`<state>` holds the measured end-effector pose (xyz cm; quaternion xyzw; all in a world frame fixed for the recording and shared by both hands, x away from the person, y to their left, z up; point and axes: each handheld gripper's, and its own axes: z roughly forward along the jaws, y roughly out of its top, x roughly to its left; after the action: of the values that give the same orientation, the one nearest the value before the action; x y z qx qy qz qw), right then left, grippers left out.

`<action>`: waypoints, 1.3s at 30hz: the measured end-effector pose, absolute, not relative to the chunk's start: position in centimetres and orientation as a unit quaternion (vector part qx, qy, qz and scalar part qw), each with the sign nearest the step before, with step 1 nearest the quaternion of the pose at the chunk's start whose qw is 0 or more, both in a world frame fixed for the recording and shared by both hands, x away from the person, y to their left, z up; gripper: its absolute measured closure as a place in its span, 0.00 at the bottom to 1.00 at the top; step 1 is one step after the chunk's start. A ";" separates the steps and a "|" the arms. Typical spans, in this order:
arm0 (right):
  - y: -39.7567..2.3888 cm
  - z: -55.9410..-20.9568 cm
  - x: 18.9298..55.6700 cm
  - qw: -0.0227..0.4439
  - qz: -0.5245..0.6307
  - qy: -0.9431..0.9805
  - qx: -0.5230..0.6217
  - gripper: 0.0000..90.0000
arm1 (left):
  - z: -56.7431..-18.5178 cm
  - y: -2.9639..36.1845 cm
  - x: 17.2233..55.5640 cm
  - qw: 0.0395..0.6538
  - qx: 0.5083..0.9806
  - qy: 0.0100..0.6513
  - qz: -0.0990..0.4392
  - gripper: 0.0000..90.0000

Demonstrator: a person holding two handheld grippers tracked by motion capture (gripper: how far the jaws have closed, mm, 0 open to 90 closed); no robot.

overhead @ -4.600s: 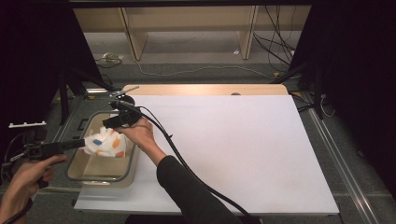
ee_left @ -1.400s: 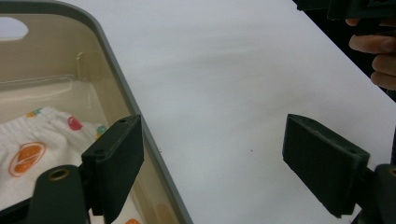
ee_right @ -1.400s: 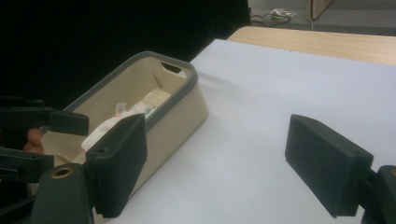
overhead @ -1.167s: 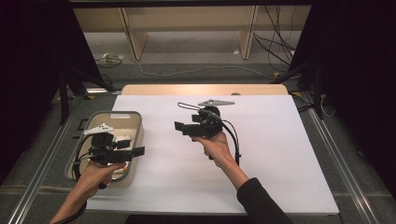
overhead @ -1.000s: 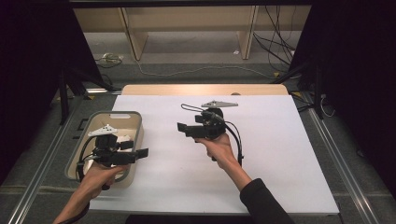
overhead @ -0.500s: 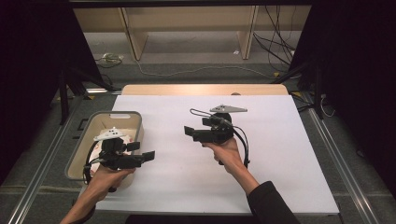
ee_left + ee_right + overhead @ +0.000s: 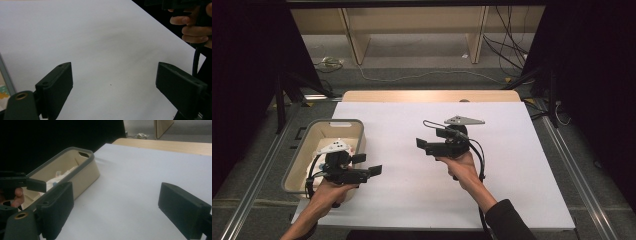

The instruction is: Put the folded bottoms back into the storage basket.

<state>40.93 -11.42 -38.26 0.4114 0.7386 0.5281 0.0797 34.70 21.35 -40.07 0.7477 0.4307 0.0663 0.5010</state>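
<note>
Two handheld grippers are hovering over a desk (image 7: 512, 200) covered in white. Left gripper (image 7: 371, 171), held near the desk's left edge, is pointing right across the bare surface, its jaws spread wide with nothing between them. Right gripper (image 7: 421, 144), near the desk's middle, is pointing left toward a beige bin (image 7: 294, 167) with a grey rim; its jaws are likewise wide and empty. The bin is sitting at the desk's left edge and is holding pale items (image 7: 58, 178), one showing a patch of orange print; no writing is legible.
</note>
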 end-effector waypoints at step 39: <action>-14.6 -38.9 38.1 0.105 0.544 0.727 0.406 0.15 | -40.6 19.8 33.7 0.521 0.754 0.387 0.100 0.13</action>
<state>38.08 -14.65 -38.85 0.4056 0.7272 0.5436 0.1053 33.73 19.84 -40.64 0.7538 0.3872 0.1002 0.5213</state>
